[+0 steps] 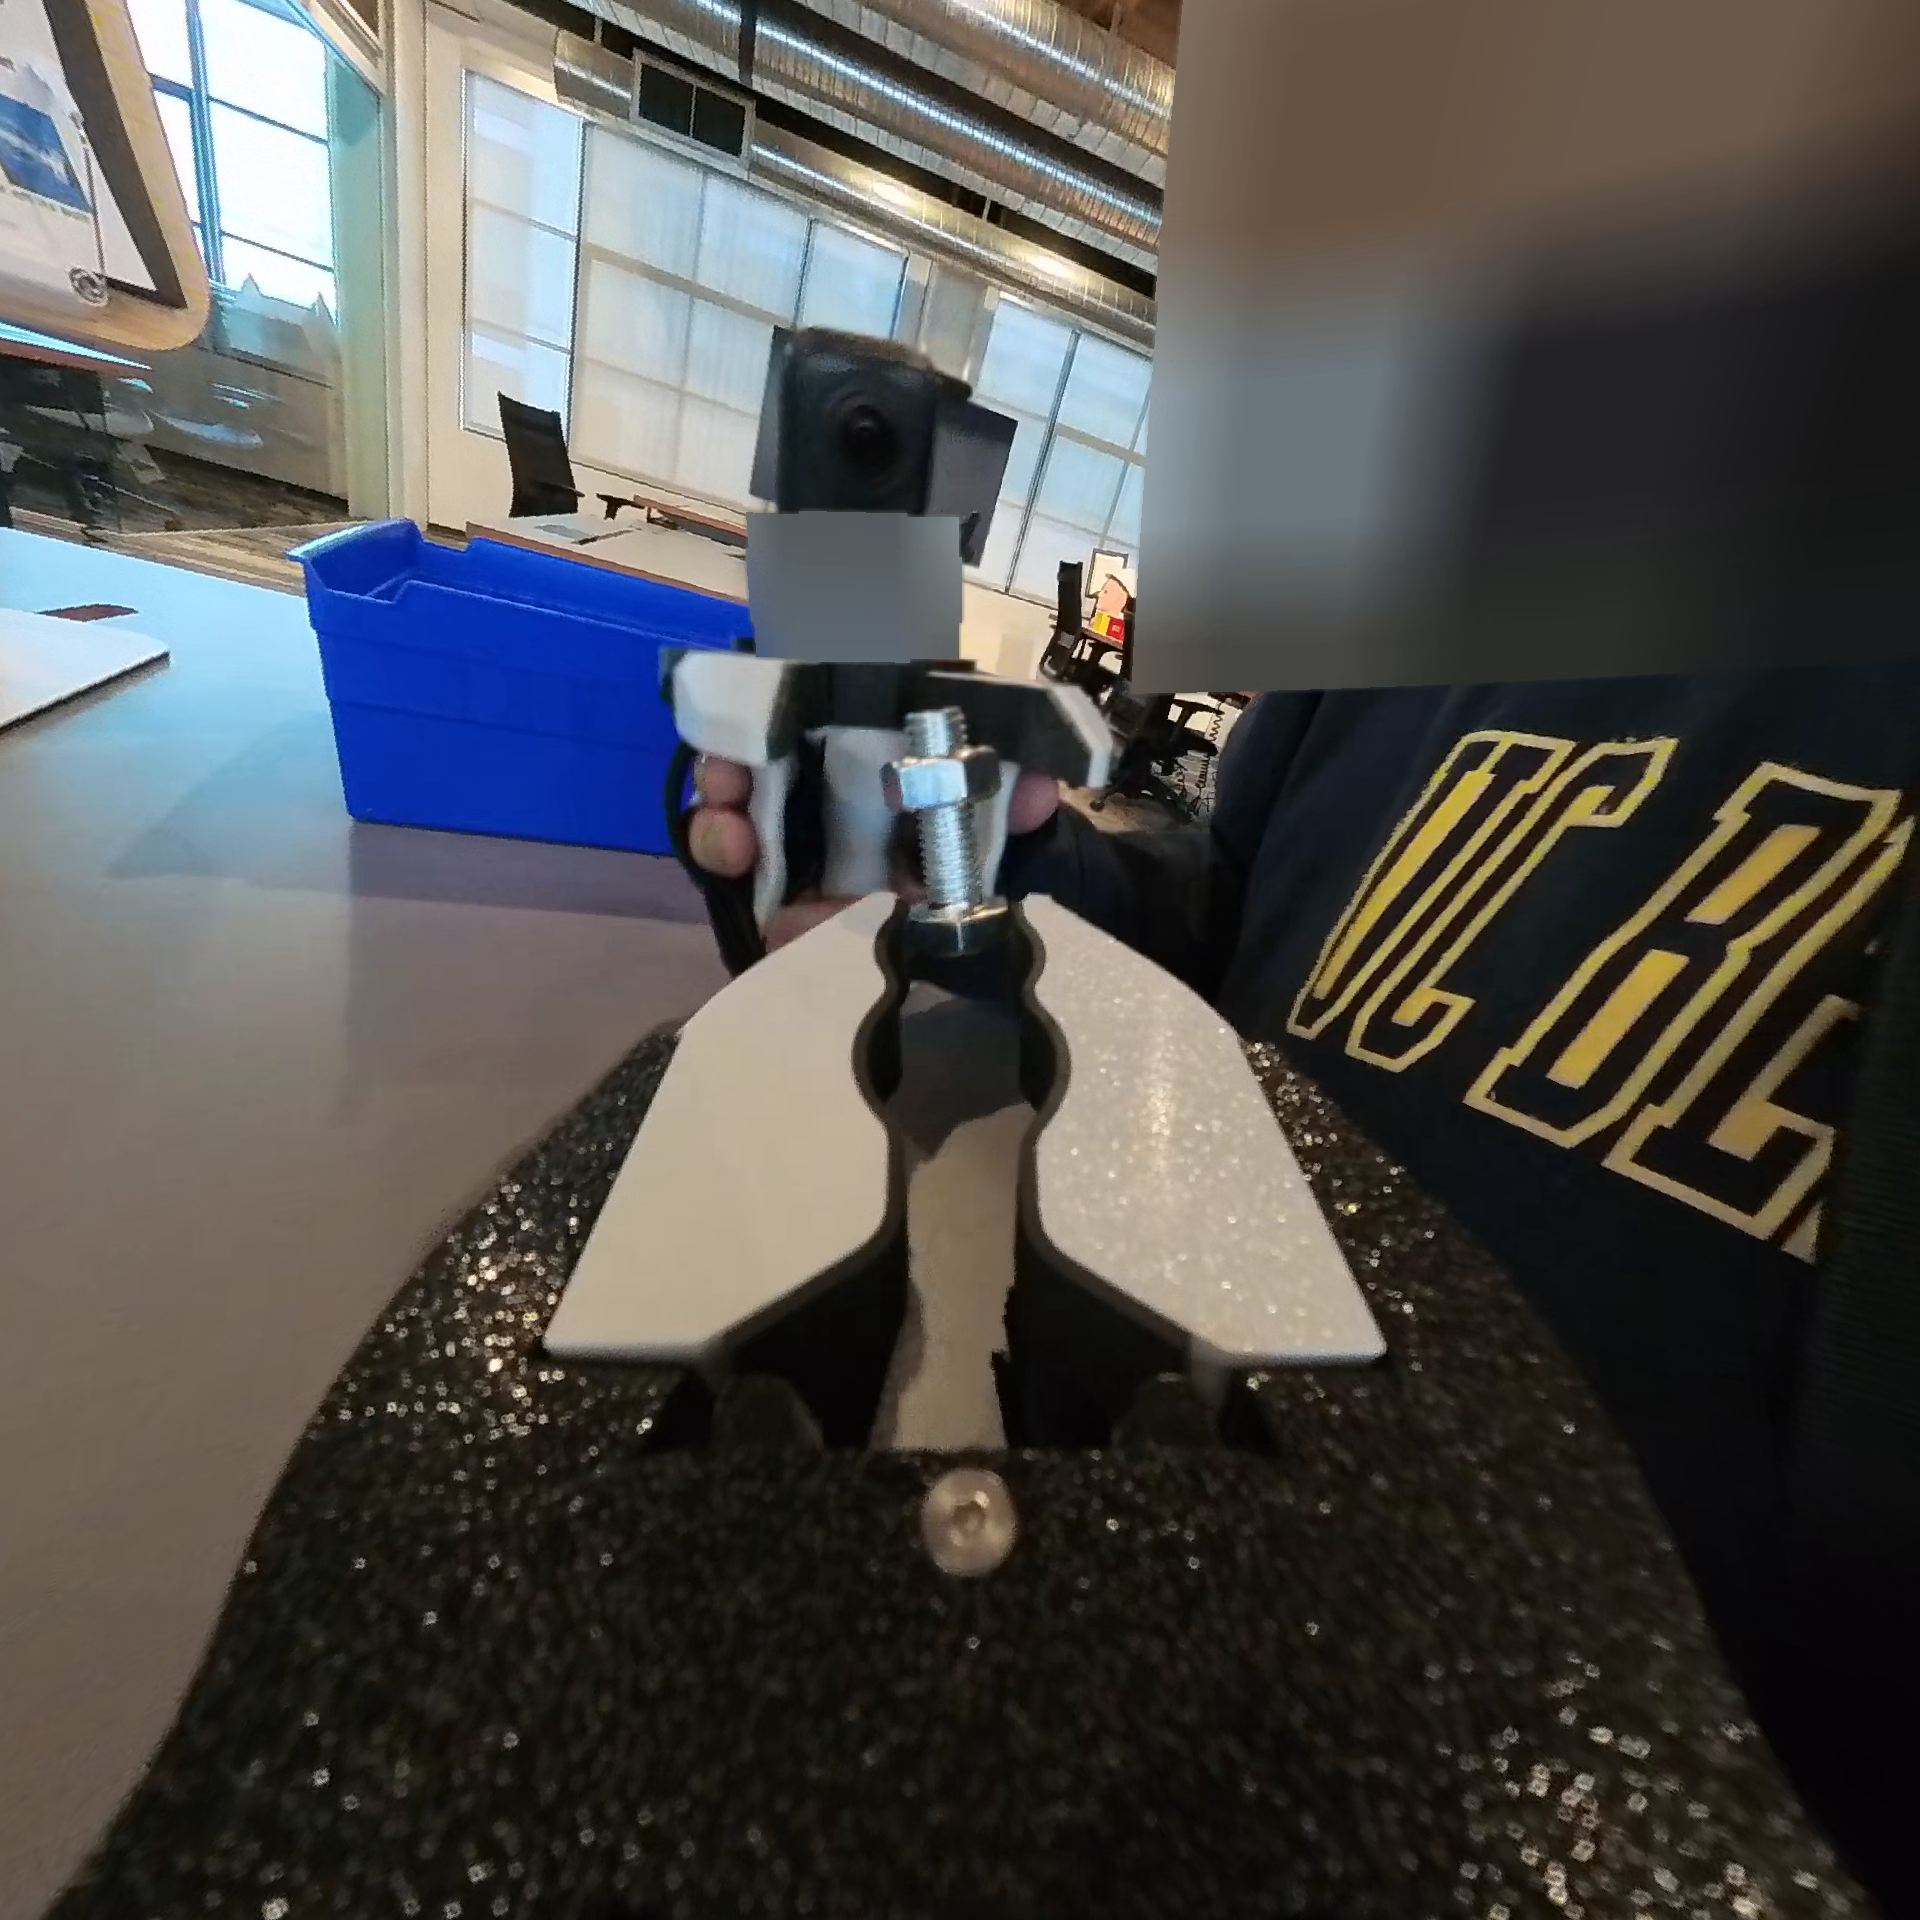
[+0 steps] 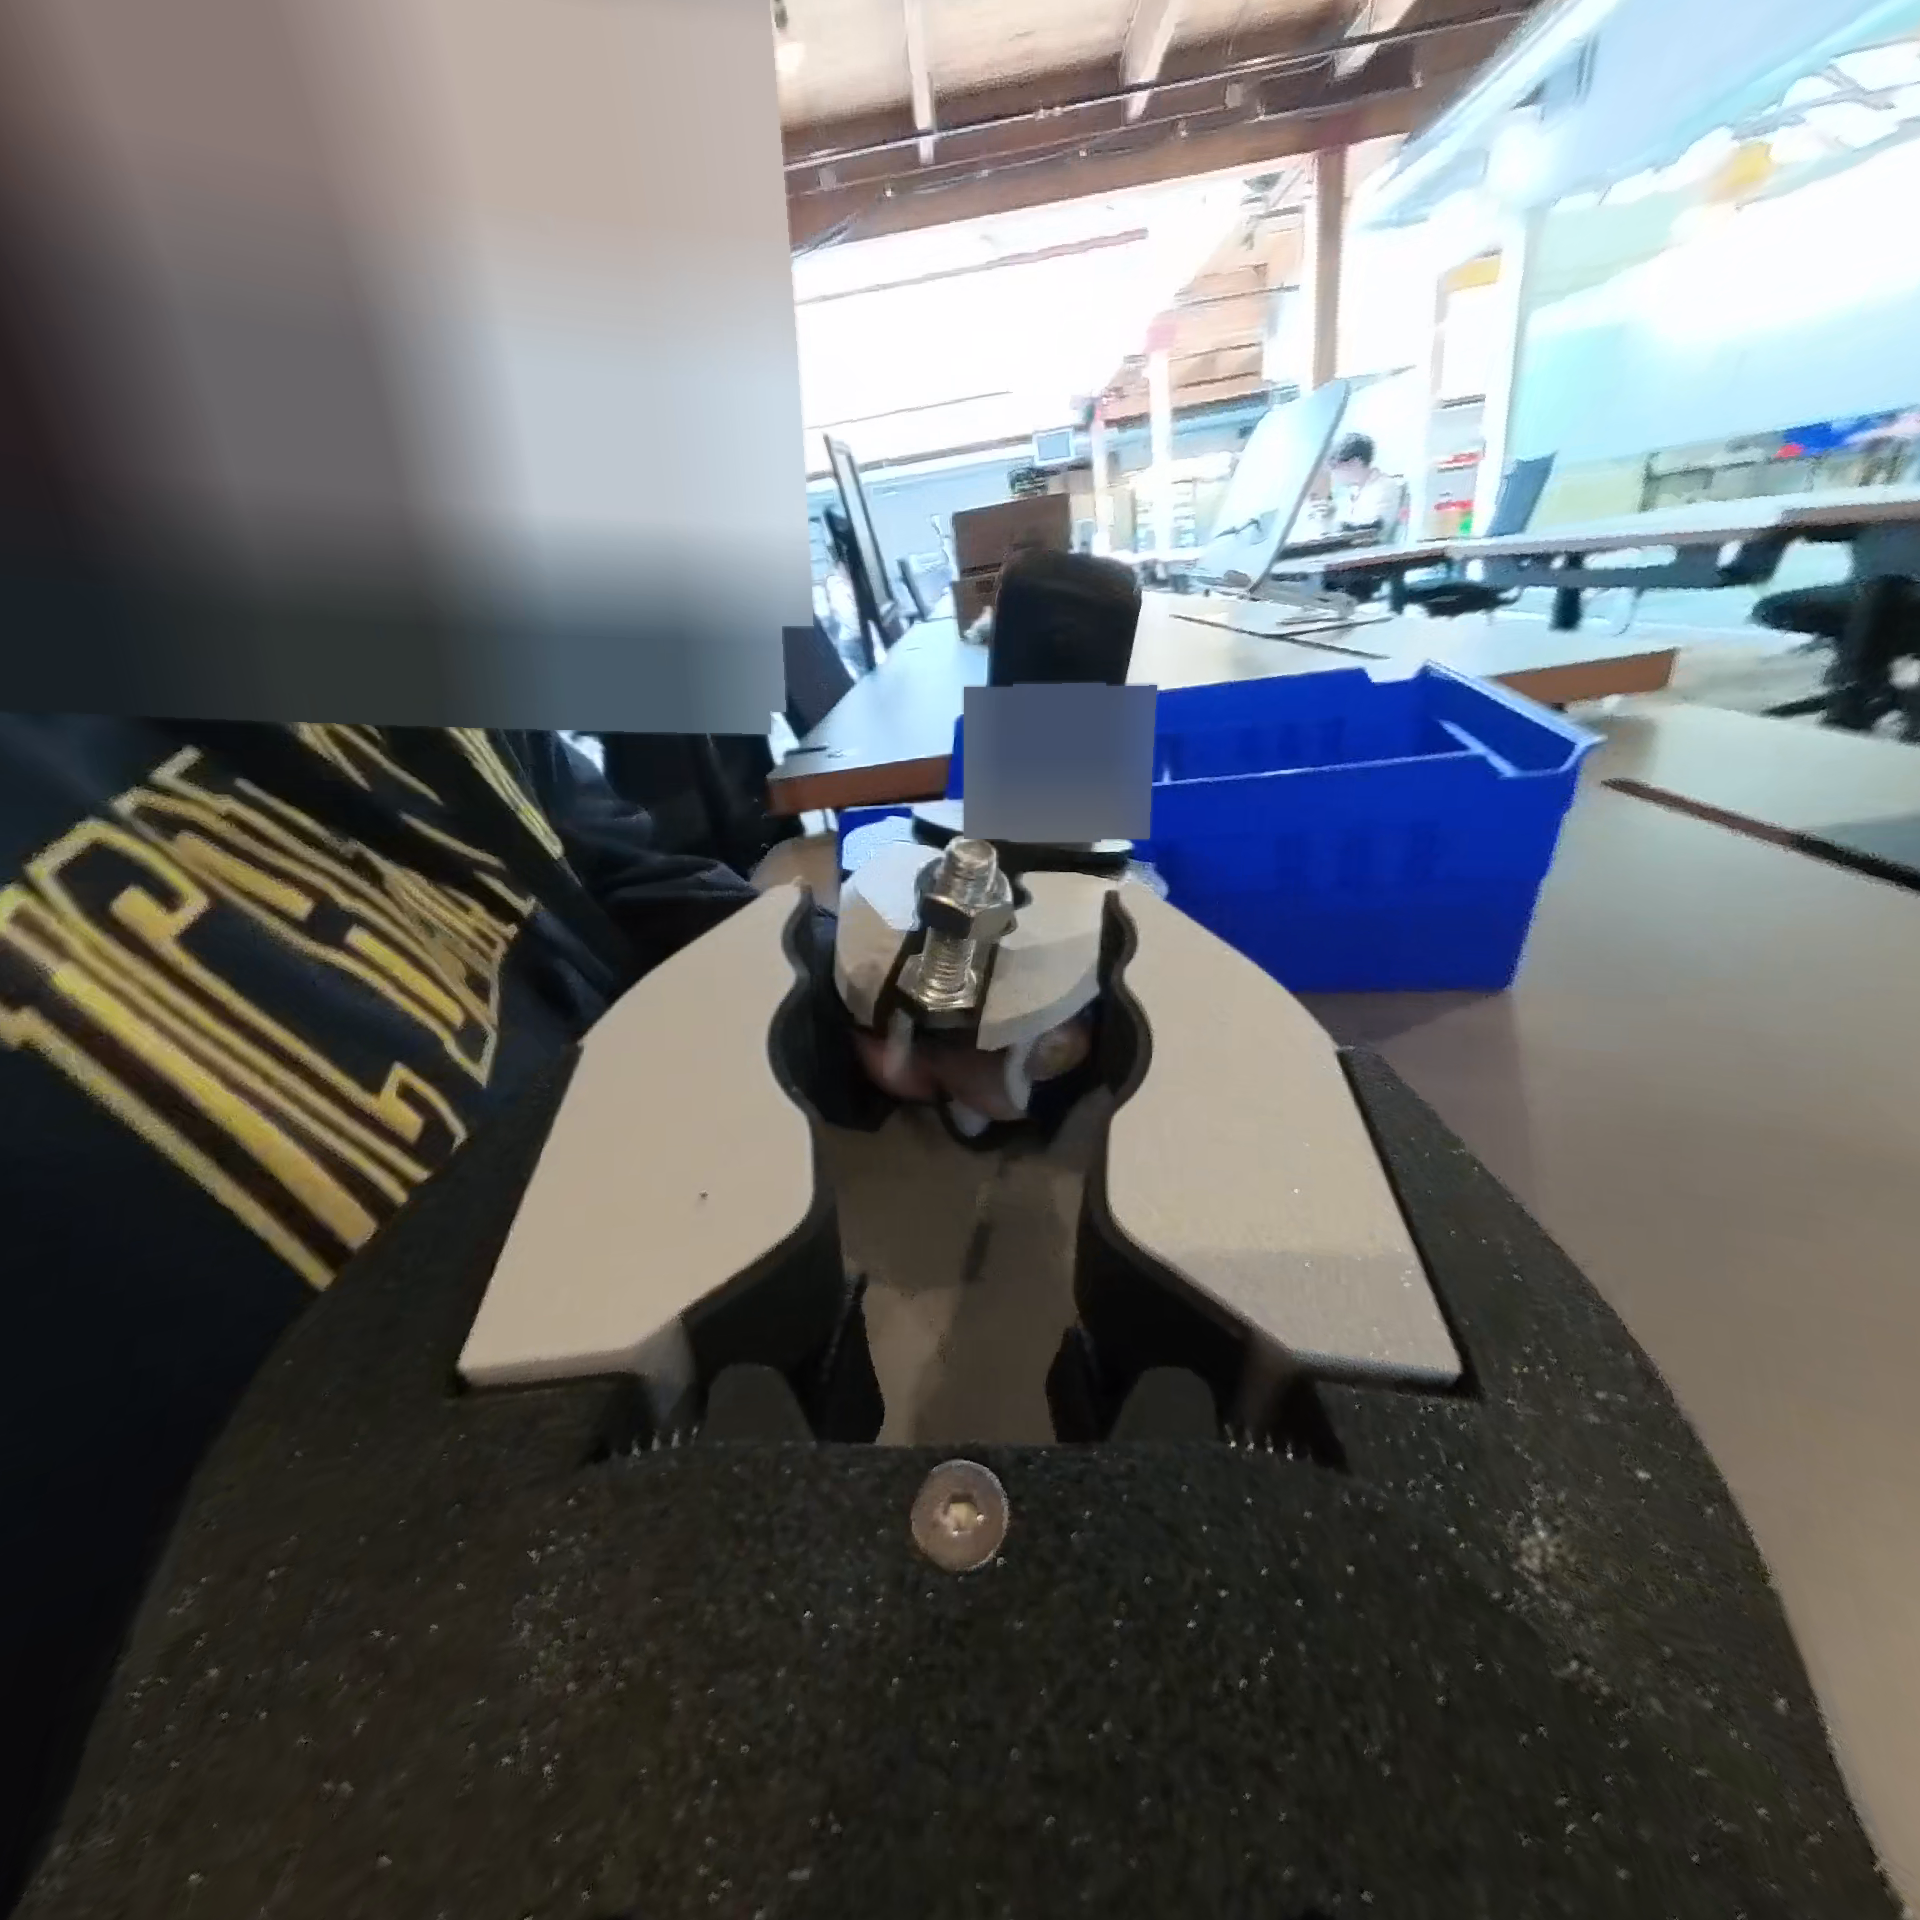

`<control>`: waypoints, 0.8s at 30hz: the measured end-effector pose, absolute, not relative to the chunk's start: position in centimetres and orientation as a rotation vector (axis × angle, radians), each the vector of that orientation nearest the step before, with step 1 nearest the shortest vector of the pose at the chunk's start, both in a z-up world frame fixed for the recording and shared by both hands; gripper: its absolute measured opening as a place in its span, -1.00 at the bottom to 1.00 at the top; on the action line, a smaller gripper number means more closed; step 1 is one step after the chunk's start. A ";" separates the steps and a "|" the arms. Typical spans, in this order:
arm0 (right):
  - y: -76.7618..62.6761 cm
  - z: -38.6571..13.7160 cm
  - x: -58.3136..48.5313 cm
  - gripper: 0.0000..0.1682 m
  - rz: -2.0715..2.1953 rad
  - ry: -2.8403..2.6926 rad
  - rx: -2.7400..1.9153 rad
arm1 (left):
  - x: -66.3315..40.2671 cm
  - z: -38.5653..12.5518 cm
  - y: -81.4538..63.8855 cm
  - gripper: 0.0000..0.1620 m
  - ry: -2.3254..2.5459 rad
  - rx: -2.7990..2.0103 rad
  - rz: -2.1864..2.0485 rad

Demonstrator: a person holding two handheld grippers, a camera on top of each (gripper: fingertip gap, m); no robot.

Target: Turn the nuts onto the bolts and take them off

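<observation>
My left gripper (image 1: 956, 920) is shut on the head of a silver bolt (image 1: 948, 862) and holds it upright above the table. A silver hex nut (image 1: 935, 787) sits on the thread near the bolt's top. My right gripper (image 1: 894, 717) faces the left one from just behind the bolt. In the right wrist view my right gripper (image 2: 961, 909) has its jaws well apart, with the nut (image 2: 964, 916) in the gap at the tips, not clamped. The bolt (image 2: 948, 966) and the left gripper (image 2: 940, 997) holding its head lie just beyond.
A blue plastic bin (image 1: 499, 686) stands on the grey table (image 1: 260, 987) behind the grippers; it also shows in the right wrist view (image 2: 1351, 862). The person's dark sweatshirt (image 1: 1558, 987) is close beside both grippers. Desks and chairs stand far off. The tips of both grippers are at nearly the same place.
</observation>
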State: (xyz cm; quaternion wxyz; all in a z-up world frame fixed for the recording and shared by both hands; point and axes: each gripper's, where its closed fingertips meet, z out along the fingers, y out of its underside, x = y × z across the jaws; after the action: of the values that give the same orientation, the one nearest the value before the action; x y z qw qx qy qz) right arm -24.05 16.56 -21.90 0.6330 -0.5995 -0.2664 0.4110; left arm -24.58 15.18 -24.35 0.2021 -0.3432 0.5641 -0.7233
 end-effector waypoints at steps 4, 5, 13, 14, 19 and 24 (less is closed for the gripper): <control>16.6 -22.5 -25.3 -0.51 1.073 -0.623 -1.409 | -24.5 -24.4 15.1 -0.79 1.583 -0.965 -2.023; 16.6 -22.6 -25.6 -0.56 1.094 -0.626 -1.413 | -24.5 -24.5 15.2 -0.79 1.584 -0.973 -2.022; 17.1 -23.1 -25.5 -0.76 1.083 -0.592 -1.425 | -24.2 -24.7 15.1 -0.78 1.598 -0.993 -2.008; 17.1 -23.0 -25.4 -0.77 1.080 -0.590 -1.423 | -24.2 -24.6 15.2 -0.78 1.586 -0.993 -2.019; 17.0 -23.0 -25.2 -0.77 1.061 -0.592 -1.419 | -23.8 -24.2 16.4 -0.37 1.470 -1.056 -2.070; 17.0 -22.8 -24.0 -0.76 0.990 -0.577 -1.416 | -24.0 -23.8 16.6 -0.52 1.436 -1.041 -2.098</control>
State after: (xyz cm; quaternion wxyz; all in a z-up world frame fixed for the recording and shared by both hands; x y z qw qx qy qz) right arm -23.96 16.99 -22.83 0.6133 -0.6140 -0.2502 0.4292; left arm -23.99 16.63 -23.85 0.1957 -0.3717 0.5126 -0.7489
